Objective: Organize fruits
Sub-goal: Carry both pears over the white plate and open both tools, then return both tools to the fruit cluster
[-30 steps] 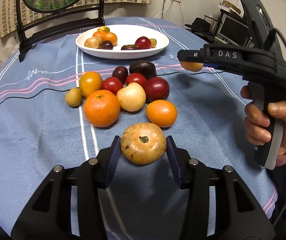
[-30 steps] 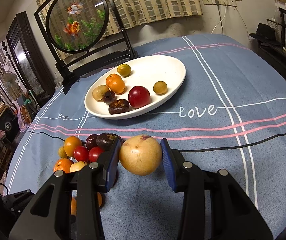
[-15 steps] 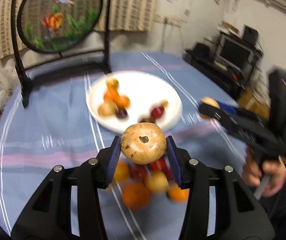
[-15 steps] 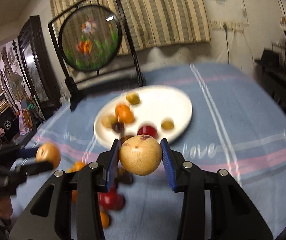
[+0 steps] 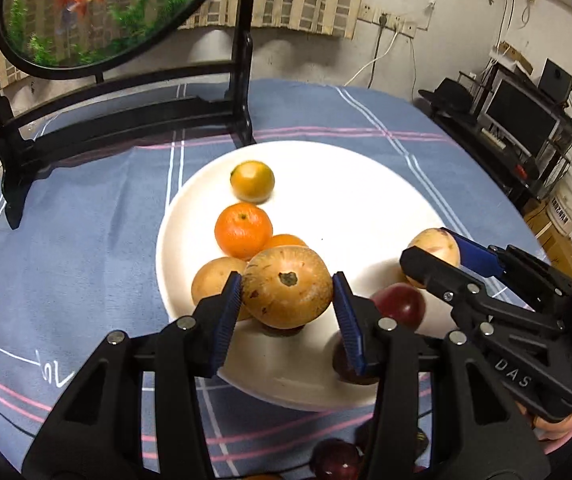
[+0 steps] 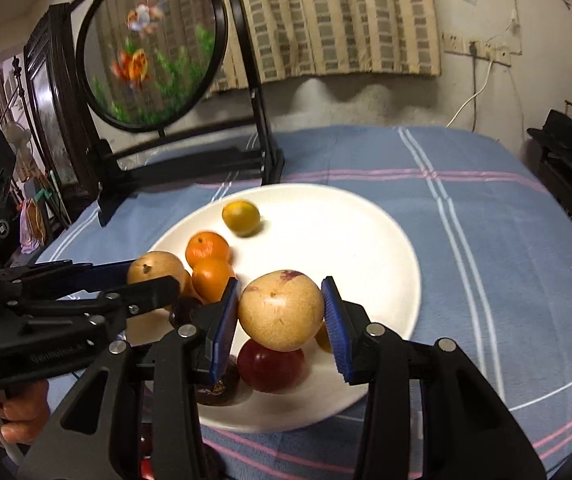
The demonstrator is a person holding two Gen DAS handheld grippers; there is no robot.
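Note:
My left gripper (image 5: 287, 298) is shut on a tan speckled fruit (image 5: 287, 287) and holds it above the near side of the white plate (image 5: 357, 208). My right gripper (image 6: 282, 310) is shut on a pale yellow-brown fruit (image 6: 281, 310) over the same plate (image 6: 349, 240). On the plate lie a yellow-green citrus (image 5: 252, 182), an orange mandarin (image 5: 243, 231), a tan fruit (image 5: 214, 282) and a red plum (image 5: 399, 304). In the left wrist view the right gripper (image 5: 433, 254) comes in from the right with its fruit (image 5: 433, 246). In the right wrist view the left gripper (image 6: 154, 276) comes in from the left.
A round goldfish screen on a black stand (image 5: 126, 120) rises just behind the plate on the blue tablecloth (image 5: 66, 240). Dark red fruits (image 5: 335, 462) lie on the cloth in front of the plate. A desk with a monitor (image 5: 521, 116) is at the far right.
Both grippers have carried their fruits forward from above the loose pile to over the plate. The plate now fills the middle of both views and the grippers stand closer together.

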